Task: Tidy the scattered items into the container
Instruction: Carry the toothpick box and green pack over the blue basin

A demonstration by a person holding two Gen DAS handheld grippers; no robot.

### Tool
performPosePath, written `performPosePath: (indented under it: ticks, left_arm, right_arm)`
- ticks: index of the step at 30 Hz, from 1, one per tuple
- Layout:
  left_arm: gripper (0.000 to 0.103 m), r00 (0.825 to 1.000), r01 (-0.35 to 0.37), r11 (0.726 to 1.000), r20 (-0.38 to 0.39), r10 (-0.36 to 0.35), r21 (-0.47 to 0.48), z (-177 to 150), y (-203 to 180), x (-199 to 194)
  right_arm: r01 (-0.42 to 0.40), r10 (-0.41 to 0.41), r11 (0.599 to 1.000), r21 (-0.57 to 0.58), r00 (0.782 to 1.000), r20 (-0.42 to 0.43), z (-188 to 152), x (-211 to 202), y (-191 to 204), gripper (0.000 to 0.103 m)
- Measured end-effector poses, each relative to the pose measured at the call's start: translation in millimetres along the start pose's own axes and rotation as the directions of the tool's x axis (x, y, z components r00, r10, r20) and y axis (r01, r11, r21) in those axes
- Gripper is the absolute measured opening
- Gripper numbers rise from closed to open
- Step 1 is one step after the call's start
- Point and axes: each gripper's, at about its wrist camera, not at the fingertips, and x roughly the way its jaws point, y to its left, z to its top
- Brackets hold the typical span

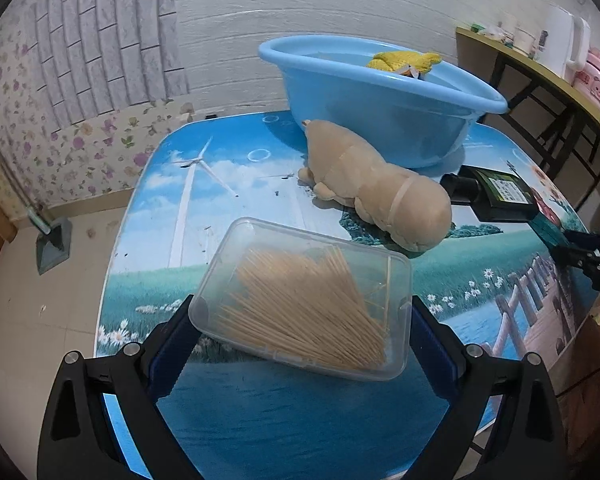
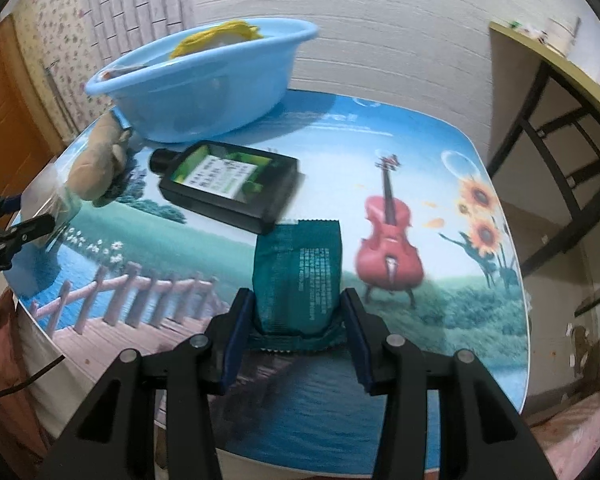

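The clear box (image 1: 304,300) of toothpicks sits between the left gripper (image 1: 300,320) fingers, its long axis running across the gap from one pad to the other, tilted so the far-left corner rides higher; the toothpicks inside fan from the near right toward the far left. The left fingers (image 1: 172,344) are spread wide and press against the box's two short ends, clamping it. Beyond those fingertips lies the plush toy (image 1: 376,188) on its side, long axis slanting from far left to near right, its head end touching the blue basin (image 1: 380,104), which stands farther ahead and holds something yellow (image 1: 404,62). Right of the toy lies the dark bottle (image 2: 228,182), flat, label up, its cap pointing toward the toy. In the right view, the green packet (image 2: 298,276) stands lengthwise between the right gripper (image 2: 296,320) fingers, long axis pointing straight ahead, its far sealed edge just beside the bottle. The right fingers (image 2: 240,332) are at a middling spread, pads touching the packet's near sides and gripping it. All this rests on the printed table (image 2: 440,320).
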Motion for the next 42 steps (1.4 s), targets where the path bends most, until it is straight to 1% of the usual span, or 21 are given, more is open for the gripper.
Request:
performPosePath:
  ticks: [5, 9, 15, 17, 19, 20, 22, 23, 26, 28, 30, 33, 37, 42]
  left_arm:
    - [0.097, 0.999, -0.039, 0.998, -0.004, 0.039, -0.045, -6, 0, -1]
    - [0.097, 1.0, -0.028, 0.996, 0.001, 0.028, -0.083, -11, 1, -3]
    - [0.098, 1.0, -0.028, 0.997, 0.004, 0.029, -0.074, -10, 1, -1]
    - [0.1, 0.999, -0.035, 0.997, -0.005, 0.035, -0.063, -11, -1, 3]
    - [0.101, 0.999, -0.05, 0.998, 0.007, 0.05, -0.037, -13, -4, 5]
    - [0.101, 0.999, -0.045, 0.998, 0.013, 0.045, -0.034, -13, -4, 5]
    - [0.101, 0.999, -0.04, 0.999, 0.012, 0.041, -0.037, -13, -4, 5]
    - [0.097, 0.999, -0.037, 0.998, 0.015, 0.038, -0.041, -13, -3, 3]
    - [0.097, 0.999, -0.024, 0.998, 0.036, 0.026, -0.062, -12, 1, -3]
    - [0.097, 0.998, -0.033, 0.997, 0.056, 0.037, -0.075, -9, 4, -9]
    - [0.097, 0.998, -0.038, 0.996, 0.053, 0.043, -0.085, -5, 6, -13]
    - [0.097, 0.996, -0.036, 0.995, 0.075, 0.044, -0.097, 2, 9, -24]
    - [0.097, 0.993, -0.063, 0.992, 0.096, 0.074, -0.105, 15, 12, -38]
    - [0.097, 0.987, -0.062, 0.99, 0.14, 0.08, -0.13, 34, 15, -54]
  right_arm:
    - [0.002, -0.002, 1.0, -0.008, 1.0, 0.012, -2, -1, 6, 0.045]
    - [-0.005, 0.005, 1.0, -0.015, 1.0, 0.025, -2, 1, 11, 0.047]
    - [-0.012, 0.012, 1.0, -0.013, 0.998, 0.056, -2, 3, 12, 0.05]
    - [-0.011, 0.012, 1.0, -0.011, 0.998, 0.067, -2, 4, 12, 0.051]
    - [-0.01, 0.011, 1.0, -0.009, 0.997, 0.073, -1, 4, 12, 0.051]
    - [-0.01, 0.011, 1.0, -0.011, 0.997, 0.075, -1, 4, 12, 0.05]
    - [-0.011, 0.011, 1.0, -0.01, 0.997, 0.079, -1, 3, 12, 0.045]
    - [-0.013, 0.014, 1.0, -0.007, 0.997, 0.078, -1, 3, 12, 0.045]
    - [-0.024, 0.024, 1.0, 0.003, 0.997, 0.079, -1, 2, 10, 0.045]
    - [-0.03, 0.029, 1.0, 0.008, 0.996, 0.083, 0, 0, 9, 0.045]
    - [-0.032, 0.031, 0.999, 0.008, 0.996, 0.085, 1, -4, 9, 0.045]
    - [-0.035, 0.034, 0.999, 0.008, 0.994, 0.108, 6, -13, 8, 0.045]
    - [-0.054, 0.053, 0.999, 0.003, 0.988, 0.148, 16, -28, 9, 0.045]
    - [-0.072, 0.071, 0.997, -0.004, 0.979, 0.193, 33, -43, 11, 0.045]
